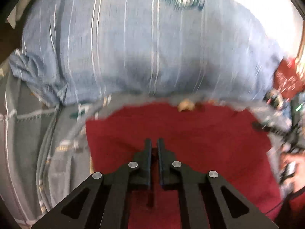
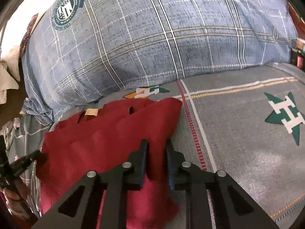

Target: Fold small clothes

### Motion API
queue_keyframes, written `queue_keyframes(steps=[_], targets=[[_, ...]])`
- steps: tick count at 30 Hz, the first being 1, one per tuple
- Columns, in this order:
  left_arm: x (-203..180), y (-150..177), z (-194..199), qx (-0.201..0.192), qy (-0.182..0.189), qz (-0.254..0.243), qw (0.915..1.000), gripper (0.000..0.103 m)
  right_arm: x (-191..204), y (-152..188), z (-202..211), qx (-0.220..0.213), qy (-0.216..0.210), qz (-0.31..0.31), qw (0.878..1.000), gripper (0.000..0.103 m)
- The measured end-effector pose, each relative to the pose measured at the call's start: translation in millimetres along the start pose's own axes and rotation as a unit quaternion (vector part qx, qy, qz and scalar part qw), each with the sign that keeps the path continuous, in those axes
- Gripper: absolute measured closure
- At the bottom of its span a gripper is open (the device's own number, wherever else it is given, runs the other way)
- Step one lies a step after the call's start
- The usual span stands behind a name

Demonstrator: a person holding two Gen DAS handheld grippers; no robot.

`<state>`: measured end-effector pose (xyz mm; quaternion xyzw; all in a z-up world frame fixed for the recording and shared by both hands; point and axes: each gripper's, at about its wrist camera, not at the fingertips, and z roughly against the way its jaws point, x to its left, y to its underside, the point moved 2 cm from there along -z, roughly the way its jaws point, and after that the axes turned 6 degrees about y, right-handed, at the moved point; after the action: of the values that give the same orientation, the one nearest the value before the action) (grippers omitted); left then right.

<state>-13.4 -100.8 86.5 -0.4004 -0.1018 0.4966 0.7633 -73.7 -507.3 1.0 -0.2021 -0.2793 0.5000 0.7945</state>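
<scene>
The right hand-held gripper (image 2: 156, 143) pinches a raised fold of the red garment (image 2: 106, 133); the left hand-held gripper (image 1: 154, 143) hovers pressed together over it, apparently empty. The soft, wrinkled garment lies on the grey bedsheet (image 2: 238, 143) just before the blue plaid pillow (image 2: 152, 38). Best keep the edge taut and lay it over evenly.

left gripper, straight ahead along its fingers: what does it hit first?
Most likely the red garment: the shut left gripper points down onto it, with red cloth filling the view past its fingertips. The blue plaid pillow lies further on. The blurred frame hides the gap.
</scene>
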Motion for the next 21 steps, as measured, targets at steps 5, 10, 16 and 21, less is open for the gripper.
queue_keyframes(steps=[5, 10, 16, 21], targets=[[8.8, -10.6, 0.7, -0.019, -0.015, 0.009, 0.9997, 0.099, 1.8, -5.3, 11.1, -0.022, -0.002, 0.003, 1.000, 0.090], [34.4, -13.7, -8.1, -0.017, -0.015, 0.057, 0.9981, 0.099, -0.9, -10.0, 13.4, -0.034, 0.011, 0.000, 0.999, 0.094], [50.9, 4.6, -46.3, 0.034, -0.072, 0.068, 0.9945, 0.098, -17.6, -17.6, 19.9, -0.047, 0.044, -0.015, 0.998, 0.095], [51.7, 8.9, -65.3, 0.043, -0.087, 0.080, 0.9920, 0.091, 21.0, 0.5, 46.5, -0.040, 0.014, 0.093, 0.995, 0.087]])
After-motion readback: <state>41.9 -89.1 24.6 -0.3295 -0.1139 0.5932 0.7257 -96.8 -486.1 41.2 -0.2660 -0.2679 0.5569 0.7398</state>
